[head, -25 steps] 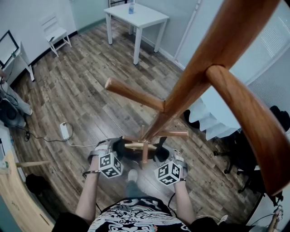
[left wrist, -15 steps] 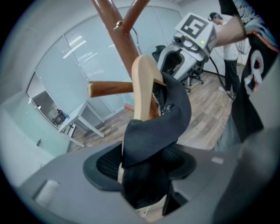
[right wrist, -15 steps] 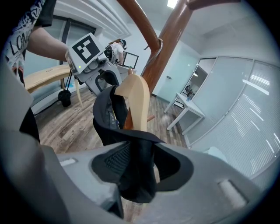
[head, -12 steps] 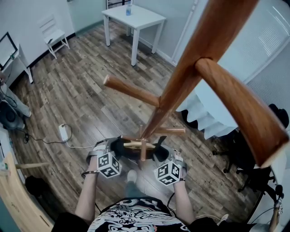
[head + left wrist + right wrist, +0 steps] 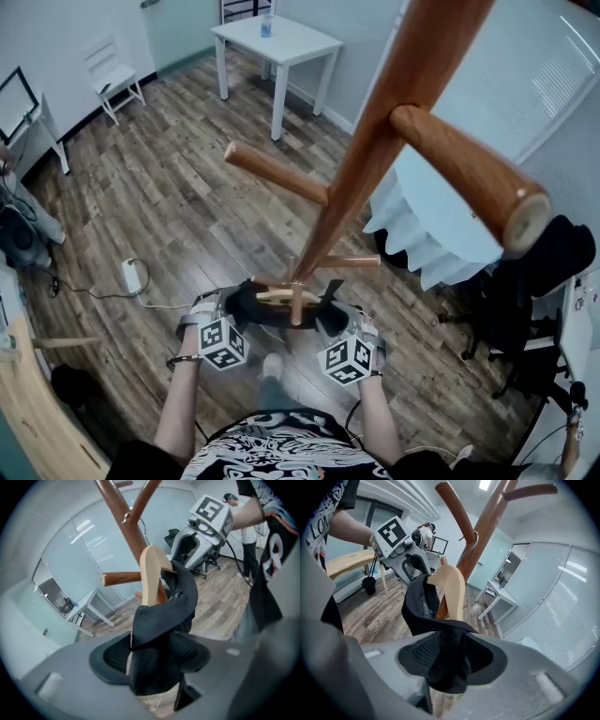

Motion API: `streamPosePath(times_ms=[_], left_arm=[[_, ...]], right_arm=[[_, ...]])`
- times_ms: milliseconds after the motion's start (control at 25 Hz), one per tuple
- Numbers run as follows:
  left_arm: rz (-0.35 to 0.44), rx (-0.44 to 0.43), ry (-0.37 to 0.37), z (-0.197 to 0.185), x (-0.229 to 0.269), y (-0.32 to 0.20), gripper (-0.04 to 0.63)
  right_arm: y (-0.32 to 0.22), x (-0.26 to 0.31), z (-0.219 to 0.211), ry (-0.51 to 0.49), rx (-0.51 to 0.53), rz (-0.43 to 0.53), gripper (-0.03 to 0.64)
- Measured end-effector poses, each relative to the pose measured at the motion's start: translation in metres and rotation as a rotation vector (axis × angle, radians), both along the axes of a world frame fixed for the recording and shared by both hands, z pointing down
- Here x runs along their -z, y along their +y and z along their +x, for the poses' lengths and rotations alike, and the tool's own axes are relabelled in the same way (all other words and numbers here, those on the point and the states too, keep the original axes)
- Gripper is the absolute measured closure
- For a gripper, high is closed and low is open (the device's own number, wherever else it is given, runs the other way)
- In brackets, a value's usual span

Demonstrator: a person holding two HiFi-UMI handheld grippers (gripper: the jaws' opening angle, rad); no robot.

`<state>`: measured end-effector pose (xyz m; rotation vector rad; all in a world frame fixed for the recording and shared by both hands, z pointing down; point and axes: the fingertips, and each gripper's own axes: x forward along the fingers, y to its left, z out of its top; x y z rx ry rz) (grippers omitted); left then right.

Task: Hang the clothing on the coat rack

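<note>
- Black cloth, head view: the garment [image 5: 246, 305] is draped on a pale wooden hanger [image 5: 279, 298], held level between my two claws, low down and close against the coat rack [image 5: 394, 122].
- Left claw [image 5: 234, 314] and right claw [image 5: 330, 321]: one at each end of the hanger, marker cubes towards me.
- Rack pegs: one long peg [image 5: 277, 174] points left and sits well above the hanger. A short lower peg [image 5: 349, 262] is nearer. I cannot tell whether the hanger touches any of them.
- Surroundings: plank floor [image 5: 169, 187] and a white table [image 5: 281, 36] far off.
- Left gripper view: my left claw is pinched on a fold of the garment, with cloth bunched between the ribbed pads. The hanger's shoulder rises just beyond, and the rack's pole behind it.
- Right gripper view: my right claw is pinched on the garment's other end in the same way. The hanger curves up towards the pole, and the left claw is opposite.
- Progress, as judged: the garment is on the hanger and brought to the rack. The hanger's hook does not show in any view, and nothing hangs from a peg yet. What is left is to lift it, seat it on a peg and let go.
</note>
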<state>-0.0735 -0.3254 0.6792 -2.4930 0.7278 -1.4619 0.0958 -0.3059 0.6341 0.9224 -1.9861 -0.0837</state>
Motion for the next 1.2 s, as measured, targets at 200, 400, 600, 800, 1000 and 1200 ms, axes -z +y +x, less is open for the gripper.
streamPosePath(times_ms=[200,400,600,800,1000,1200], left_arm=[[0.005,0.000,-0.005,-0.001,0.004,0.008,0.370],[0.019,0.004,-0.004,-0.006,0.010,0.018,0.371],[0.024,0.011,0.004,-0.009,0.014,0.029,0.370],[0.019,0.047,0.080,-0.010,0.027,0.045,0.371],[0.057,0.108,0.172,-0.014,0.048,0.060,0.465],[-0.032,0.287,0.532,-0.014,0.087,0.074,0.606]], right_arm=[[0.006,0.006,0.004,-0.002,-0.007,0.012,0.449],[0.019,0.009,0.004,-0.004,-0.017,0.015,0.449],[0.032,0.014,0.002,-0.028,-0.027,0.020,0.449],[0.049,0.022,-0.006,-0.045,-0.024,0.041,0.451],[0.062,0.041,-0.023,-0.177,-0.054,0.063,0.459],[0.083,0.061,-0.032,-0.377,-0.114,0.105,0.617]])
